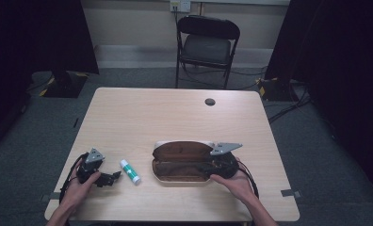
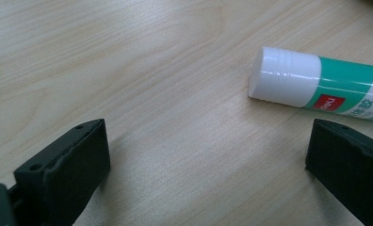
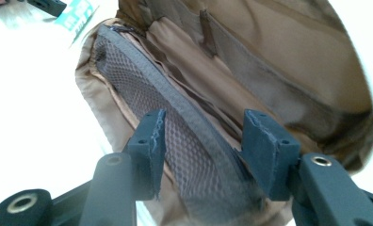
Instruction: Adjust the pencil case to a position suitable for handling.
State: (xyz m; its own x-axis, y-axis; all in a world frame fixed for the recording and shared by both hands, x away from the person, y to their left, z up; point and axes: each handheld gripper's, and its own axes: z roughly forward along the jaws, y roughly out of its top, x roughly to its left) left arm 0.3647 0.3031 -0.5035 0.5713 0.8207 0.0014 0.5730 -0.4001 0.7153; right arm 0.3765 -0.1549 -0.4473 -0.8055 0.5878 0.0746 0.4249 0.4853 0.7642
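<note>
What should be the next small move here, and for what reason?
Probably the left gripper should ease forward and toward its right-hand jaw until the glue stick lies between its jaws, then close. Its jaws stand wide open on bare table, with the stick's white cap just beyond them, while the right gripper straddles the mesh pocket's edge in the open pencil case.

Pale wood bench [image 1: 175,113], centre frame; on it lay a glue stick [image 1: 130,171], lower left, beside an open brown case [image 1: 182,162].
</note>
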